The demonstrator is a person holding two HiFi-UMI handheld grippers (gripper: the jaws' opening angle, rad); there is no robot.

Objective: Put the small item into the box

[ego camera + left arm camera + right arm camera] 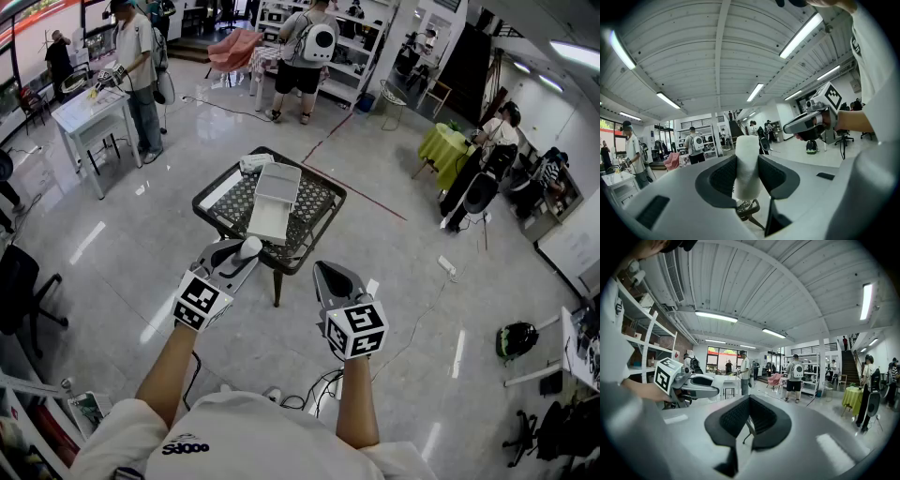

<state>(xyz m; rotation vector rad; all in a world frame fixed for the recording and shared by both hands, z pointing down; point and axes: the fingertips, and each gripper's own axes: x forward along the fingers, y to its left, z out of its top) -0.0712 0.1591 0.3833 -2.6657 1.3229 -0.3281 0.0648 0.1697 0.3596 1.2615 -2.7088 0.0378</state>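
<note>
The item (747, 164), a small white cylinder with a matt, faintly fibrous surface, is pinched upright across its lower middle by the left gripper (244, 253). The ribbed pads are pressed on its two sides and its top stands clear above them. It is judged to be light and rather soft, like rolled paper or foam, so a hard squeeze could dent it and a hold near one end could let it tip; a gentle hold across the middle is best suited. It is held in the air on the near side of the table (204, 199), short of the white box (274, 202), which lies open on the mesh top. The right gripper (749, 404) is carried to the right, its jaws pressed together on nothing.
</note>
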